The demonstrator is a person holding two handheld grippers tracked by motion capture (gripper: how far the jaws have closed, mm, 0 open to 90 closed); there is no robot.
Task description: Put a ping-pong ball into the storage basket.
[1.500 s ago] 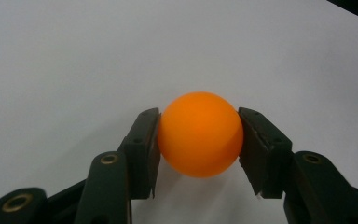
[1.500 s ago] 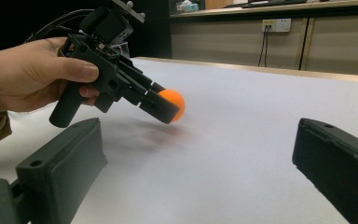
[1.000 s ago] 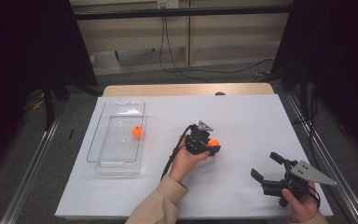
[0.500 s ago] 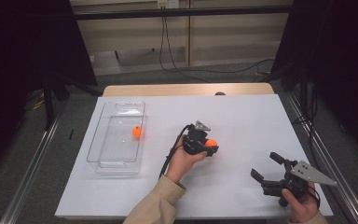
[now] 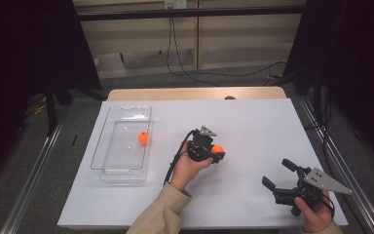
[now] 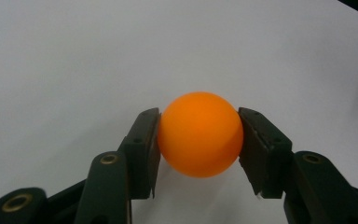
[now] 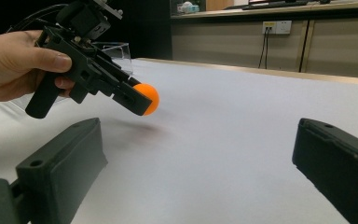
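Note:
An orange ball [image 6: 199, 134] sits pinched between the two black jaws of my left gripper [image 6: 199, 116], which is shut on it. In the high view this gripper [image 5: 218, 153] is at the table's middle, held by a hand, with the ball [image 5: 217, 149] at its tip. The right gripper view shows the same ball [image 7: 150, 97] held just above the white table, a faint shadow beneath it. A second orange ball [image 5: 142, 138] lies inside the clear plastic tray [image 5: 121, 173] at the left. My right gripper [image 5: 276, 172] stands open near the front right corner, nothing between its jaws [image 7: 198, 140].
The white table top [image 5: 253, 122] stretches between the two hands. A black cable [image 5: 173, 163] trails from the left gripper toward the front edge. Metal rails run along both sides of the table, and a wall with cables lies beyond it.
The left gripper with its ball has drifted slightly to the left. The right gripper has kept still.

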